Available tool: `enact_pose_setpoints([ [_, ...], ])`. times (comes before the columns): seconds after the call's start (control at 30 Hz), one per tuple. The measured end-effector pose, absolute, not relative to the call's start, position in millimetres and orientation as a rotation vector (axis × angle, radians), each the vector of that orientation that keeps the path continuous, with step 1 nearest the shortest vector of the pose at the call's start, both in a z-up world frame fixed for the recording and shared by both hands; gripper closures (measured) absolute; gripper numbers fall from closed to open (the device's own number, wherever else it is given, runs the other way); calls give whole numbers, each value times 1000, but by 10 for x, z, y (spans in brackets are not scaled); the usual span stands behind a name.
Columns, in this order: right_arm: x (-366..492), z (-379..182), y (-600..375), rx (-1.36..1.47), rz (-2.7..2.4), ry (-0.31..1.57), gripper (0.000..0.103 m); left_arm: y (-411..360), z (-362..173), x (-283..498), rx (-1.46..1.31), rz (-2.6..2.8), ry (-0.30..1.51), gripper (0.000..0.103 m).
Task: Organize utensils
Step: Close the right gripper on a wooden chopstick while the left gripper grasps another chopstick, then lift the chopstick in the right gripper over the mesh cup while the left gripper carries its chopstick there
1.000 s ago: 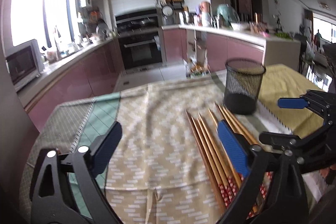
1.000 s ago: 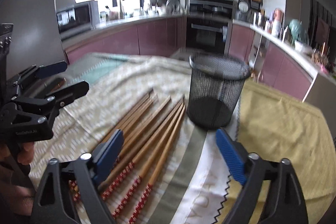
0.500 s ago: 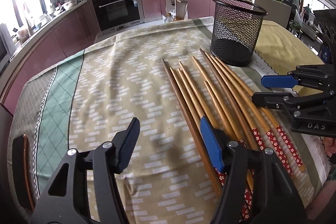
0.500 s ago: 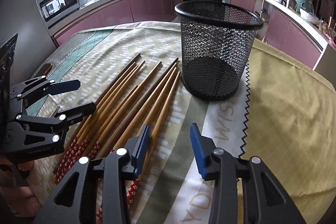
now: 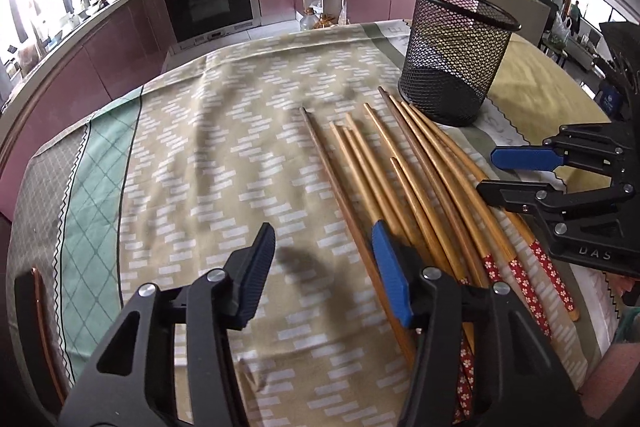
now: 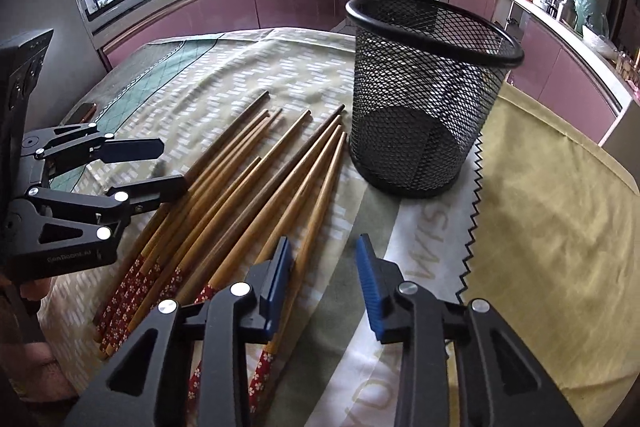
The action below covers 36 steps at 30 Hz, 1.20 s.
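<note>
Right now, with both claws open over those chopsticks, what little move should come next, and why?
Probably lower the right claw and shut it on the nearest chopstick. Both claws are open and hold nothing, the chopsticks all lie flat on the cloth, and the mesh cup beside them stands empty.

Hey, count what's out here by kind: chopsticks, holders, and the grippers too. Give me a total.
Chopsticks: about 10 (they overlap, so the count is not exact)
Mesh holder: 1
Grippers: 2, left gripper and right gripper, both open
Total: about 13
</note>
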State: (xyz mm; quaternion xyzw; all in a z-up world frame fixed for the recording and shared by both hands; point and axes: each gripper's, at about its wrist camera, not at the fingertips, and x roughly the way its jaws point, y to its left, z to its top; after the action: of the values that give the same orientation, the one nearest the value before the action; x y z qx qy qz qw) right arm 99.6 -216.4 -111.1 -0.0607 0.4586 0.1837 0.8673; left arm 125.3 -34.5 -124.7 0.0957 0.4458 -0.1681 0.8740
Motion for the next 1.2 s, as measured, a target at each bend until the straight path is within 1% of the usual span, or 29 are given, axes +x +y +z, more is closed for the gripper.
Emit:
enact_pose_setpoints([
  [0.1, 1035, -1113, -2143, -128, 391, 963, 71, -386, -1264, 1315, 213, -349, 931, 56],
  [0.17, 1048, -1116, -2126, -134, 398, 962, 71, -388, -1259, 1356, 201, -352, 936, 67],
  [0.2, 1059, -1117, -2127, -130, 402, 963, 73, -391, -1254, 1390, 189, -353, 941, 69],
  [0.23, 1070, -1117, -2132, -125, 406, 965, 76, -391, -1251, 1406, 181, -349, 943, 74],
  [0.27, 1080, -1116, -2140, -112, 415, 970, 79, -390, -1245, 1424, 167, -346, 947, 82],
  [0.33, 1097, -1115, -2164, -86, 432, 978, 87, -390, -1243, 1455, 137, -344, 955, 92],
  [0.4, 1112, -1119, -2192, -49, 458, 989, 93, -396, -1239, 1466, 124, -333, 953, 92],
  [0.6, 1094, -1127, -2282, 55, 506, 1002, 97, -299, -1214, 1441, 47, -333, 954, 96],
  [0.83, 959, -964, -2340, 102, 570, 944, 97, -223, -1019, 1300, 17, -358, 910, 96],
  [1.03, 839, -649, -2487, 147, 625, 843, 97, -155, -684, 1167, -41, -439, 846, 96],
  [1.2, 782, -352, -2630, 188, 638, 727, 97, -116, -250, 1068, -91, -510, 755, 96],
])
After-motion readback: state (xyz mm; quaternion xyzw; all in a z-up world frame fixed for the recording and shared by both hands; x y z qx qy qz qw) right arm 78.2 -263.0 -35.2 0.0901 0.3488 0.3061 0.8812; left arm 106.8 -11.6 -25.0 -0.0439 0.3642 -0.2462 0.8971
